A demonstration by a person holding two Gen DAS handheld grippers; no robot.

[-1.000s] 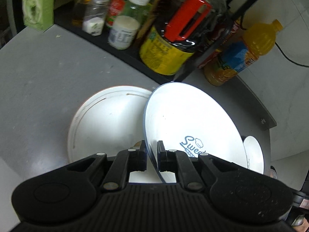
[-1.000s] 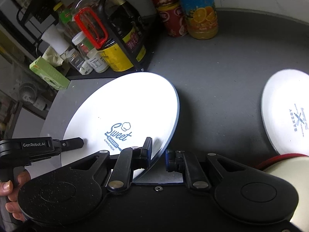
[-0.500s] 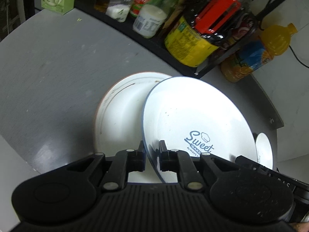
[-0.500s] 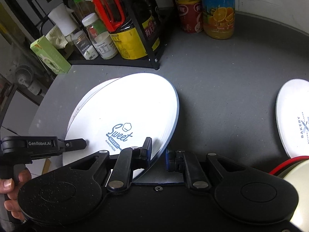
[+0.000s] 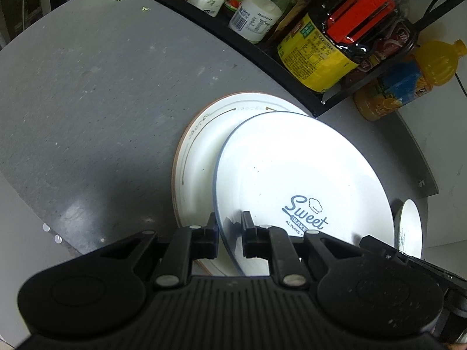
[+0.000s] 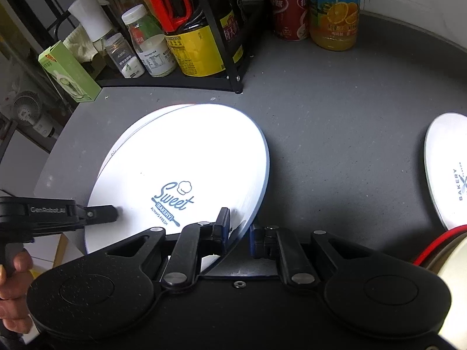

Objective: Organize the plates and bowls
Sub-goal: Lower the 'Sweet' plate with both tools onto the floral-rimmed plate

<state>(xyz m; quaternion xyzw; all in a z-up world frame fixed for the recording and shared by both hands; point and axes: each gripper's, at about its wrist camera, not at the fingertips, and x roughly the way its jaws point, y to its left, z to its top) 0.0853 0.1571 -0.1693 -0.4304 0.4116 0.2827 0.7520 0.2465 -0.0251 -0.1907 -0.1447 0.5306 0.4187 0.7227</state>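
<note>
Both tongs are nearly closed, each pinching the rim of the same Sweet Bakery plate (image 5: 294, 175): the left gripper (image 5: 229, 227) grips its near-left edge and the right gripper (image 6: 238, 227) its near-right edge, one finger above the rim and one below. The plate hangs tilted over the counter (image 5: 87, 93), its far edge lowest, and overlaps a larger gold-lined plate (image 5: 201, 145) that lies flat near the counter's left edge; most of that lower plate is already covered, with only a crescent showing on the left. The held plate sits a little right of centre on it, so the coming move, as I judge it, is a short shift left and a level descent, shared equally between both hands. Behind stands a black rack (image 6: 230, 67) of jars and bottles, close to the plates' far rims, the one thing to avoid. A second bakery plate (image 6: 449, 172) lies well apart toward the counter's right edge, beside a red-rimmed bowl (image 6: 446, 256).
</note>
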